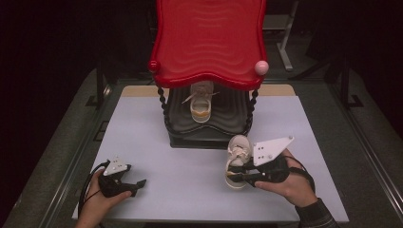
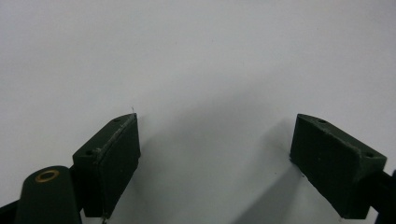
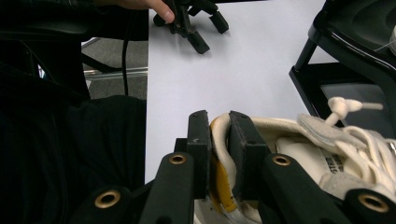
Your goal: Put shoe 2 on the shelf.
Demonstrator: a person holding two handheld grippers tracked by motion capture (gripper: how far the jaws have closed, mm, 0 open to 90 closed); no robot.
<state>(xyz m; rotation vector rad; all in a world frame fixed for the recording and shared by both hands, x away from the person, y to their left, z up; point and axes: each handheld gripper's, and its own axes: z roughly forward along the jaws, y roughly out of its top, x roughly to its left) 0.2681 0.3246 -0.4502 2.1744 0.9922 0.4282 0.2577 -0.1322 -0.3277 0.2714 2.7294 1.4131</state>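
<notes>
A white sneaker point(image 1: 236, 159) with a yellow heel patch sits on the white table in front of the rack, and my right gripper point(image 1: 236, 176) is shut on its heel collar point(image 3: 219, 144). A second white sneaker point(image 1: 201, 103) stands on the black lower shelf point(image 1: 223, 118) of the rack, under its red top shelf point(image 1: 209, 40). My left gripper point(image 1: 138, 186) rests low over the table at the near left, open, with bare table between its fingers point(image 2: 112, 158).
The rack has black beaded posts point(image 1: 164, 107) and round knobs, a red one point(image 1: 153, 65) and a pink one point(image 1: 261, 67), at its front corners. The white table top point(image 1: 142, 137) ends close to the hands at the near edge. Dark floor surrounds it.
</notes>
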